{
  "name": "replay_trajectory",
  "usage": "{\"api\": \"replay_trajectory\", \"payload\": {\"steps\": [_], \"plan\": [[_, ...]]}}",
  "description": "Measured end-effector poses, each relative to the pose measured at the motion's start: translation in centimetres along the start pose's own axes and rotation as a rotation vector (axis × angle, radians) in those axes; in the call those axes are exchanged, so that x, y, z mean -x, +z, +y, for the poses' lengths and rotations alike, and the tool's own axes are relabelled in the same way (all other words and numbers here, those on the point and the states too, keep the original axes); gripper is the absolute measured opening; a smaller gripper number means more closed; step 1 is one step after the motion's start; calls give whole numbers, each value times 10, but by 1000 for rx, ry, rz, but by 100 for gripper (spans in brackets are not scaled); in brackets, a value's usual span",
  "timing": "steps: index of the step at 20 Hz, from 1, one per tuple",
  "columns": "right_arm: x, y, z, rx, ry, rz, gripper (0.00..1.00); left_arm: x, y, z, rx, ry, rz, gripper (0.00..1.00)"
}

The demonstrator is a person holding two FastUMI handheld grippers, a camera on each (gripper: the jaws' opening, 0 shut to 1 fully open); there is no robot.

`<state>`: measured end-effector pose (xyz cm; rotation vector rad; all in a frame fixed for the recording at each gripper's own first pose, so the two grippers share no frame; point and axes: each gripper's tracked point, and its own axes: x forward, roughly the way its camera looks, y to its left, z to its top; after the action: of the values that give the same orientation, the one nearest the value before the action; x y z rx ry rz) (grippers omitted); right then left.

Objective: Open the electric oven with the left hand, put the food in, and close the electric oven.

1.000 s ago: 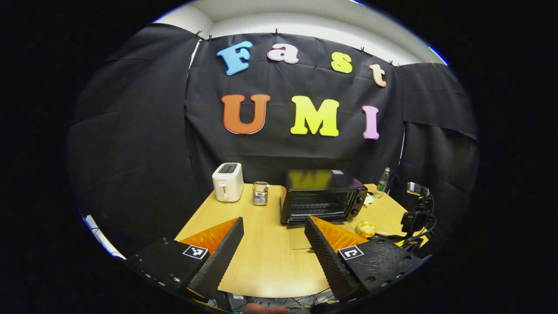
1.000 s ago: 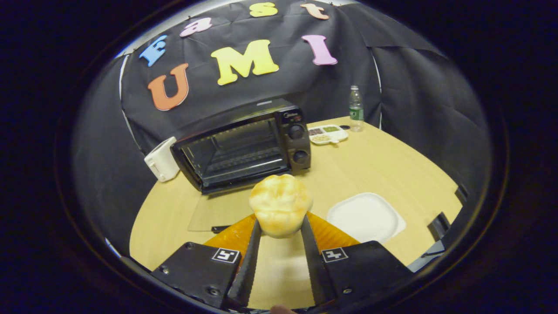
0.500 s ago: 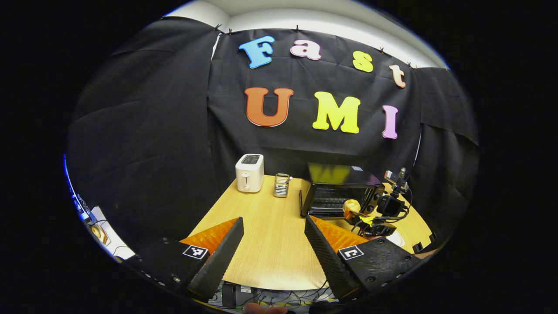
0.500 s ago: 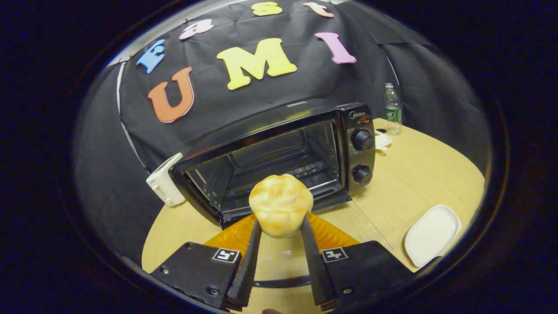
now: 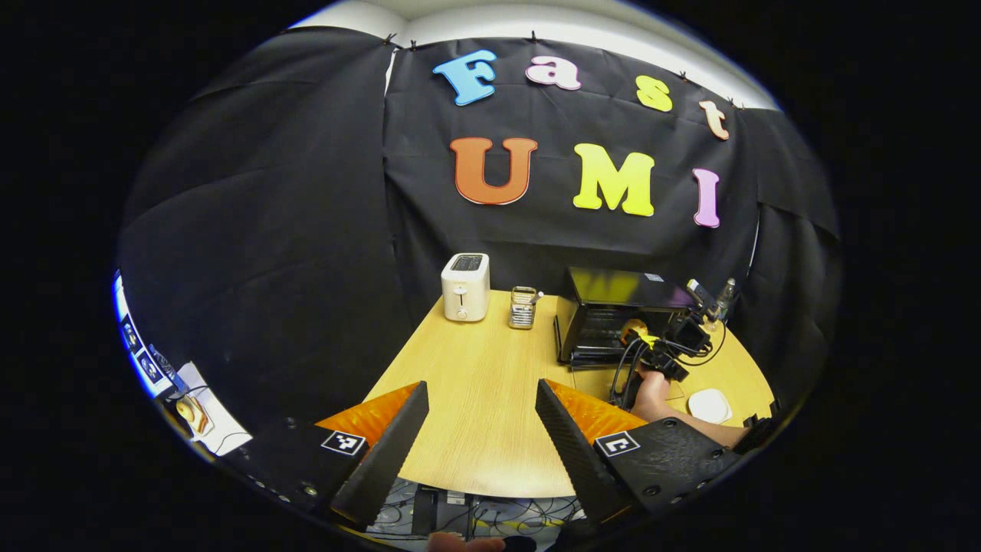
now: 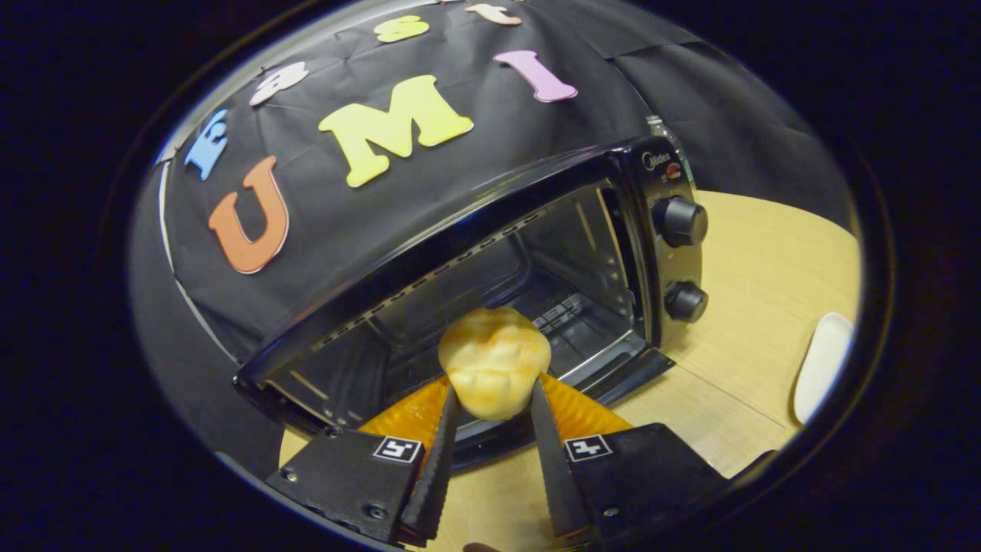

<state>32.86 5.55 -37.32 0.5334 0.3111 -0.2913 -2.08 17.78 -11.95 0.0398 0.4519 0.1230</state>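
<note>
Light falls from overhead, bright and even on the pale wooden tabletop (image 5: 475, 383), while the black cloth booth wall (image 5: 268, 230) swallows it and stays dim. The glossy black electric oven (image 6: 490, 253) throws back coloured reflections on its top in the left gripper view and soft glare along its open cavity in the right gripper view. The golden round bun (image 6: 494, 360) is well lit and sharp. Straight edges bow strongly toward each view's rim.

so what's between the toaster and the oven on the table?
In the left gripper view, a small metal rack stands on the table between the white toaster and the black oven, apart from both. Otherwise bare wood.
</note>
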Motion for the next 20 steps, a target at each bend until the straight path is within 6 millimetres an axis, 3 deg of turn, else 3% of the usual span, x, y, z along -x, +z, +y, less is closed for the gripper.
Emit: {"api": "replay_trajectory", "payload": {"steps": [7, 12, 17, 20], "plan": [[-17, -2, 3, 39, 9, -14, 54, -4, -3, -4, -14, -20, 13, 93], [-16, -9, 11, 5, 49, 7, 68, -1, -2, -3, -12, -14, 7, 93], [5, -10, 15, -30, 78, 21, 87, 6, -1, -8, -2, -11, -3, 93], [31, -18, 10, -92, 92, 57, 88, 11, 1, -18, 10, -15, -16, 93]]}}
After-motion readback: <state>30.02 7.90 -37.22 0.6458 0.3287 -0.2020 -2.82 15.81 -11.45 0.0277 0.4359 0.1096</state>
